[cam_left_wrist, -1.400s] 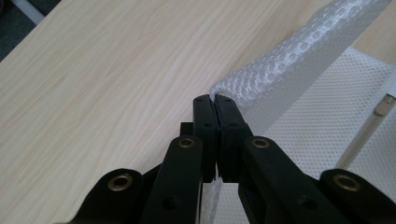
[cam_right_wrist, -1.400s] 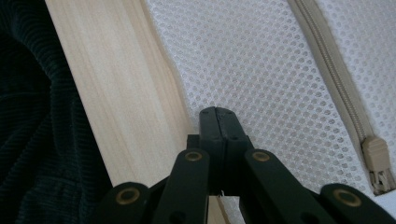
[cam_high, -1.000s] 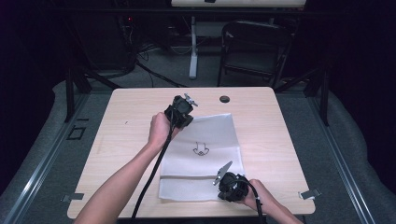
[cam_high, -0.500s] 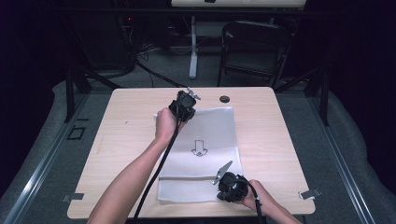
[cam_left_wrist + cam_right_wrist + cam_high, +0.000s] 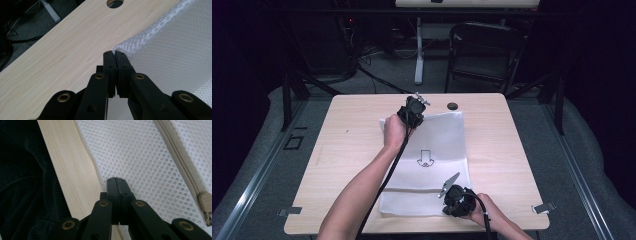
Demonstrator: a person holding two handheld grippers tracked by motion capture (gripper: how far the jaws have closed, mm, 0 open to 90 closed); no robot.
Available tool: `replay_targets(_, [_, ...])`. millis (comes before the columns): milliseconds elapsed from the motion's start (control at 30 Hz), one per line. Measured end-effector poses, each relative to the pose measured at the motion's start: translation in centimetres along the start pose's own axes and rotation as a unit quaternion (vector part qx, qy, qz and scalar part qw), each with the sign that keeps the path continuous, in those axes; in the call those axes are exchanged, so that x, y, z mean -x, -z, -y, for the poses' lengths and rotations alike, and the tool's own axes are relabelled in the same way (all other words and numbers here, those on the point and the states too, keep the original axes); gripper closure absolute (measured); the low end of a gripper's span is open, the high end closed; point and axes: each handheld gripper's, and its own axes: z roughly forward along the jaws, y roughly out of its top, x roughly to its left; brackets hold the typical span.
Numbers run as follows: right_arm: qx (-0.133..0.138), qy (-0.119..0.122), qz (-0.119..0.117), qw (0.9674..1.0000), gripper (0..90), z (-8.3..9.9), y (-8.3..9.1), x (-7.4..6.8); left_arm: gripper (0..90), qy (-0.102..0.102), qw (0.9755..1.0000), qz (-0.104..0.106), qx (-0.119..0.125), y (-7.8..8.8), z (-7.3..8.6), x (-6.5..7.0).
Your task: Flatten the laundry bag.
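Note:
A white mesh bag (image 5: 439, 142) with a black arrow mark lies flat on the wooden table (image 5: 337, 150). My left gripper (image 5: 414, 114) is at the bag's far edge, near its left corner. In the left gripper view the jaws (image 5: 115, 53) are shut, with the lifted mesh edge (image 5: 135, 45) pinched at their tips. My right gripper (image 5: 446, 206) sits at the bag's near edge, by the beige zipper (image 5: 175, 152). Its jaws (image 5: 116, 180) are shut on the mesh (image 5: 140, 157), and the zipper pull (image 5: 206, 205) lies to their right.
A round cable hole (image 5: 453, 106) is in the table just beyond the bag's far edge. Bare wood lies on both sides of the bag. A dark folding chair (image 5: 484, 50) and cables stand on the floor behind the table. Dark clothing (image 5: 22, 195) borders the near table edge.
My left gripper has moved toward the far right, taking the bag's far edge with it, so the mesh lies more stretched out. The right gripper has stayed put.

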Motion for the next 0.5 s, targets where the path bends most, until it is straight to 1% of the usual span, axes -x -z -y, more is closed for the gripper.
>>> replay_targets(33, [0.004, -0.003, -0.004, 1.0, 90.0, 0.0, -0.04, -0.04, 88.2, -0.001, 1.0, -0.001, 0.0, -0.06, -0.01, 0.01])
replay_targets(167, [0.004, -0.003, -0.001, 1.0, 90.0, 0.01, -0.06, 0.01, 88.0, 0.002, 1.0, -0.003, 0.0, -0.33, -0.08, -0.11])
replay_targets(233, [0.004, -0.003, -0.001, 1.0, 90.0, 0.0, -0.07, 0.0, 87.5, 0.005, 0.9999, -0.009, 0.004, -0.44, -0.06, -0.17])
replay_targets(333, [0.003, -0.003, -0.001, 1.0, 90.0, 0.0, -0.07, 0.02, 87.3, 0.009, 0.9999, -0.009, 0.007, -0.67, -0.02, -0.22])
replay_targets(500, [0.006, -0.006, -0.003, 1.0, 90.0, 0.03, -0.08, 0.05, 85.5, 0.01, 0.9999, -0.009, 0.008, -0.98, -0.05, -0.2])
